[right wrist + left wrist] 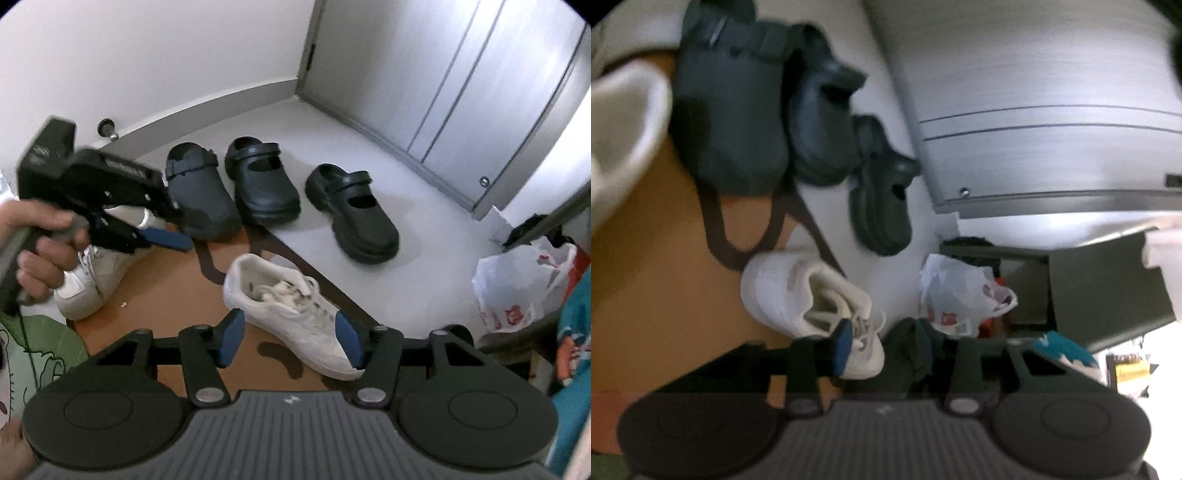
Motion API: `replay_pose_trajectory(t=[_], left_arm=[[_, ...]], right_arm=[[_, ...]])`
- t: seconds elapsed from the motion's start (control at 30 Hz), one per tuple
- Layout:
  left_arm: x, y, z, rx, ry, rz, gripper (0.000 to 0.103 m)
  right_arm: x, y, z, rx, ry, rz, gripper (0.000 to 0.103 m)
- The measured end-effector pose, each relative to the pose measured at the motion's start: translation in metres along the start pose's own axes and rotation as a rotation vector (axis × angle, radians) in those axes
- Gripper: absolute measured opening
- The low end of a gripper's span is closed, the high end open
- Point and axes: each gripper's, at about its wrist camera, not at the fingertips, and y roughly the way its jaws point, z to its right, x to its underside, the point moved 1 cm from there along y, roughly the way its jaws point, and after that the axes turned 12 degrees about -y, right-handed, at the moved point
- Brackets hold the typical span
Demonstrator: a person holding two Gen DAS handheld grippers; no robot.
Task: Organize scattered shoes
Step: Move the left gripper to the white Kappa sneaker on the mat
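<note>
Meanwhile, on an orange mat [155, 295], the right gripper [290, 339] hangs over a white sneaker [295, 314], jaws spread and pinching nothing; the shoe lies slantwise below the gap, its toe at the right-hand pad, its heel short of the left-hand pad.

The step in hand looks like lifting this sneaker to join its mate; a good grip probably means rolling the wrist so the pads [231, 338] face the shoe's two sides, not its ends, then coming down at the collar, where the upper is firmest; a bite on the loose laces alone could let the shoe swing or drop.

The left gripper [159, 234], held in a hand [40, 240] out beyond the right gripper's left-hand pad, hovers above the second white sneaker [85, 291]; its jaws appear part spread with nothing between them.

Ahead of both jaws three dark clogs [266, 184] stand side by side, one of them a little apart; a plastic bag [517, 288] sits far off the right-hand pad.

Much is uncertain: the left wrist view is blurred and shows only one blue pad clearly, the other lost in dark clutter; the second sneaker's heel is hidden behind the left gripper and hand; whether the first sneaker rests flat on the mat cannot be told.
</note>
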Motion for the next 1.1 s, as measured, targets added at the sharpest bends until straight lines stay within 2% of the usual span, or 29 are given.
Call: replay_pose_trajectory(t=[0.13, 0.2, 0.27, 0.33, 0.47, 0.63, 0.83, 1.03, 1.1], left_arm=[[0.001, 0.022, -0.006, -0.051, -0.024, 0.000, 0.040], [-0.001, 0.034, -0.006, -0.074, -0.045, -0.003, 0.040], [-0.002, 0.045, -0.004, -0.085, -0.065, -0.014, 0.040], [0.000, 0.062, -0.003, -0.079, -0.090, -0.036, 0.040], [0.007, 0.076, -0.007, -0.121, -0.116, -0.001, 0.040], [0.003, 0.087, -0.018, -0.151, -0.190, 0.017, 0.040], [-0.001, 0.100, -0.024, -0.147, -0.211, 0.016, 0.041], [-0.010, 0.123, -0.034, -0.147, -0.267, -0.022, 0.035], [-0.011, 0.128, -0.035, -0.152, -0.274, -0.017, 0.026]], right_arm=[[0.018, -0.004, 0.007, -0.015, -0.003, 0.023, 0.060], [0.020, -0.004, 0.007, -0.021, -0.020, -0.018, 0.060], [0.012, -0.004, 0.006, -0.089, -0.076, -0.129, 0.060], [0.006, -0.016, 0.007, -0.109, -0.076, -0.095, 0.062], [0.004, -0.028, 0.006, -0.141, -0.085, -0.058, 0.062], [0.008, -0.025, 0.006, -0.129, -0.079, -0.086, 0.062], [0.009, -0.025, 0.005, -0.110, -0.095, -0.086, 0.063], [0.011, -0.020, 0.003, -0.101, -0.114, -0.097, 0.063], [0.011, -0.019, 0.001, -0.099, -0.124, -0.097, 0.063]])
